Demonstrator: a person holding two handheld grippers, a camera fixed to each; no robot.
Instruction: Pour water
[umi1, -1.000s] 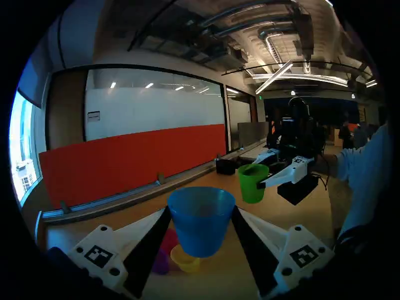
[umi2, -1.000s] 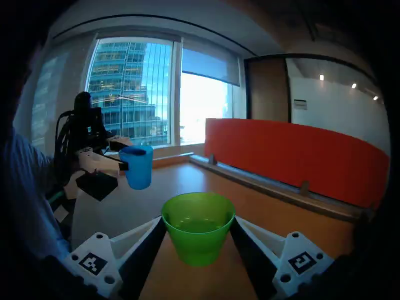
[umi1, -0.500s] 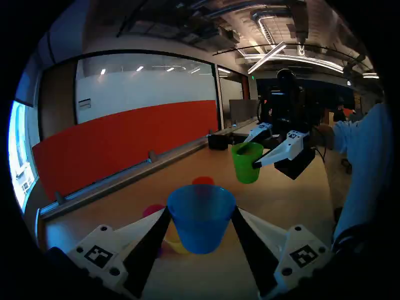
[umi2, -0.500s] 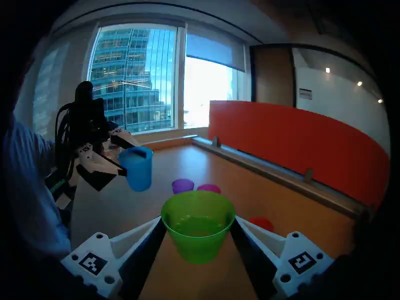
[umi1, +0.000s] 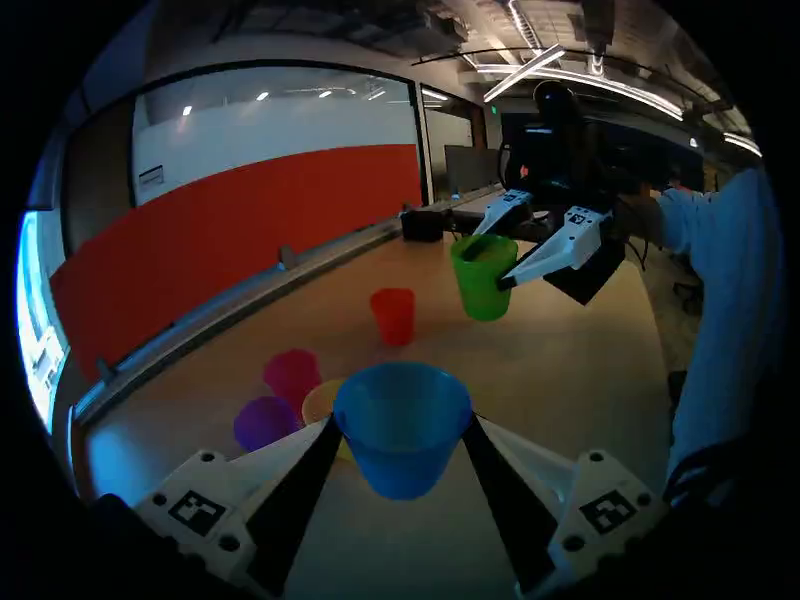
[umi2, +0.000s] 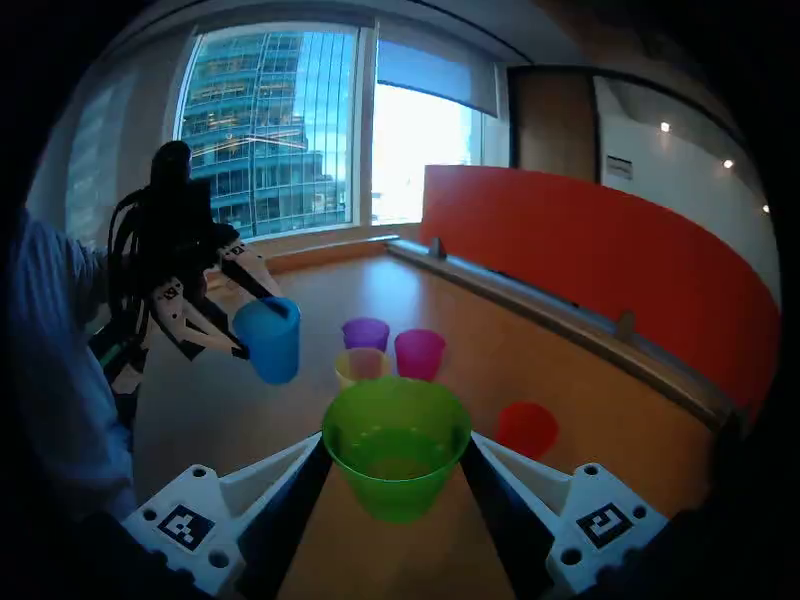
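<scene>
Views tilted lower | blue cup (umi1: 402, 430) over wood table (umi1: 580, 370) | red panel (umi1: 250, 220) | window (umi2: 270, 130)

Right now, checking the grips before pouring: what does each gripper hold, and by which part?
The left gripper clamps the blue cup by its side walls; the right gripper clamps the green cup likewise.

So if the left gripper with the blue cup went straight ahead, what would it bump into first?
Probably the red cup: in the left gripper view it stands almost dead ahead of the left gripper and its blue cup. Depth is hard to judge, so it might pass over.
</scene>
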